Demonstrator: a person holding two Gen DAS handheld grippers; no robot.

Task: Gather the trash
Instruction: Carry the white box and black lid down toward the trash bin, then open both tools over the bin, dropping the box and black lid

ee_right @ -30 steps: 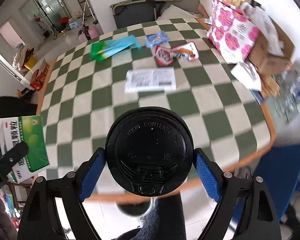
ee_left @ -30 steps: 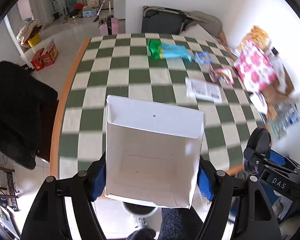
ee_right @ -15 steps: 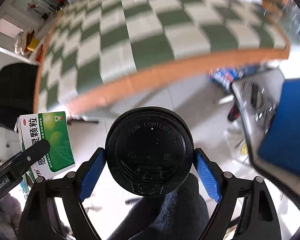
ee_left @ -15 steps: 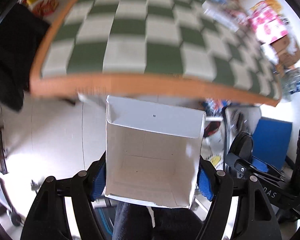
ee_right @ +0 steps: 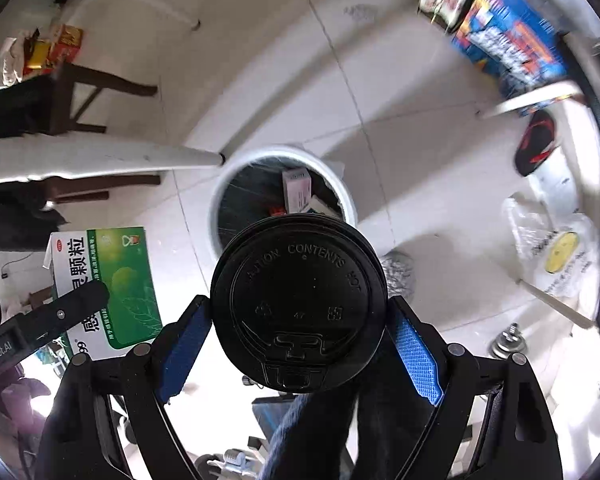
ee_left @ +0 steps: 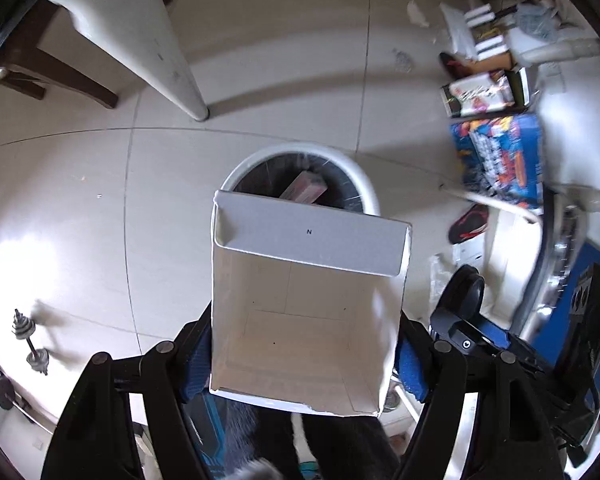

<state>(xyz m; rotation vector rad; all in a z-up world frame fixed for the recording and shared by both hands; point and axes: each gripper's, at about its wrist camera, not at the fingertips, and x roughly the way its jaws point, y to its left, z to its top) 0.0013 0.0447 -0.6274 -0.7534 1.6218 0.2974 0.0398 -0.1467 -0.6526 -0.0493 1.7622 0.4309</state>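
Both grippers point steeply down at the floor, toward a round white bin (ee_left: 366,184) lined with a dark bag.

The left gripper (ee_left: 304,354) is clenched on an open white cardboard box (ee_left: 300,320): its blue ribbed pads (ee_left: 410,364) press on the box's two side walls. The box is rectangular, smooth and matte inside, with one flap folded outward at its far edge and a ragged tear along its near edge. It hangs just above the near side of the bin and hides part of the rim. In the right wrist view the same box shows its green and white printed outside (ee_right: 108,280), to the left of the bin.

The right gripper (ee_right: 300,328) is grasping a black plastic cup lid (ee_right: 300,304), round and glossy, with raised lettering and a moulded sip tab; the blue pads (ee_right: 414,346) sit against its edge on either side. The lid hangs over the near rim of the bin (ee_right: 342,196).

Inside the bin lies a small pinkish carton (ee_right: 297,190), tilted against the liner. Beyond the bin stands a pale, tapering table leg (ee_left: 172,60) on glossy cream floor tiles (ee_left: 80,200).
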